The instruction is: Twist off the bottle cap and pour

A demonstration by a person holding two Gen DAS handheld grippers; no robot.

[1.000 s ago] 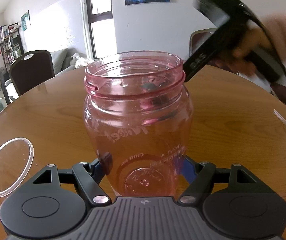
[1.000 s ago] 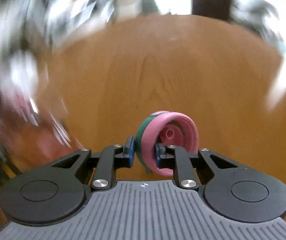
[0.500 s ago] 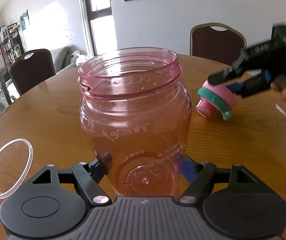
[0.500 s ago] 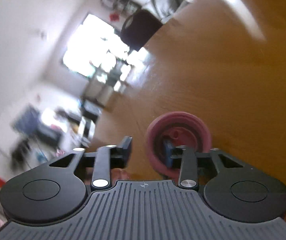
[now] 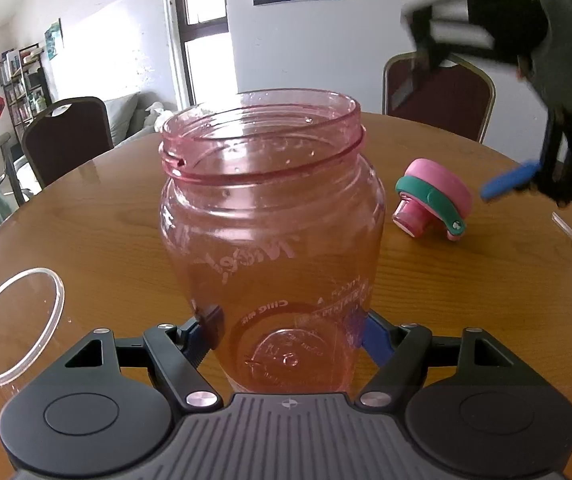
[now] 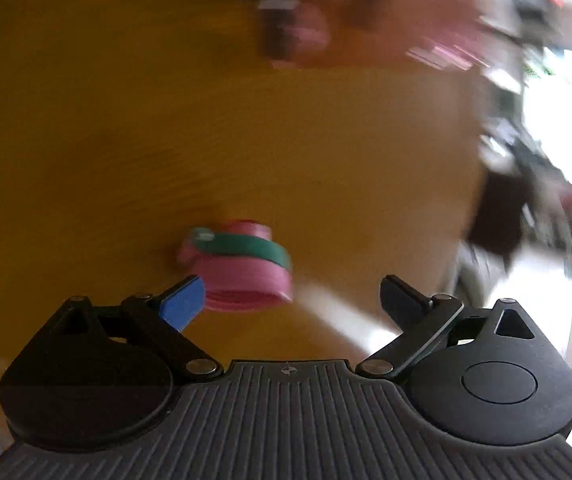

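So the pink bottle (image 5: 272,236) is standing upright on the wooden table (image 5: 465,292), mouth wide open with no lid on it, and the left gripper (image 5: 286,330) has its two fingers pressed against the lower sides of it, one on each side, clamped on. There's pinkish liquid in the bottle.

The cap (image 5: 431,198), pink with a green band, is lying on its side on the table off to the right of the bottle, well apart from it. The right gripper (image 6: 291,294) has its jaws spread wide, and in the right wrist view the cap (image 6: 242,266) sits on the table just past the blue fingertip (image 6: 184,300), more toward that finger than centred. Looks like it isn't touching either finger, but that view is pretty smeared so I wouldn't swear to it.

A clear plastic ring or lid (image 5: 14,322) lies flat on the table left of the bottle.

Versus half a second ago: the right gripper was pinching the cap's rim then, and now it has let go and lifted away up and to the right. Bottle and left gripper haven't budged.
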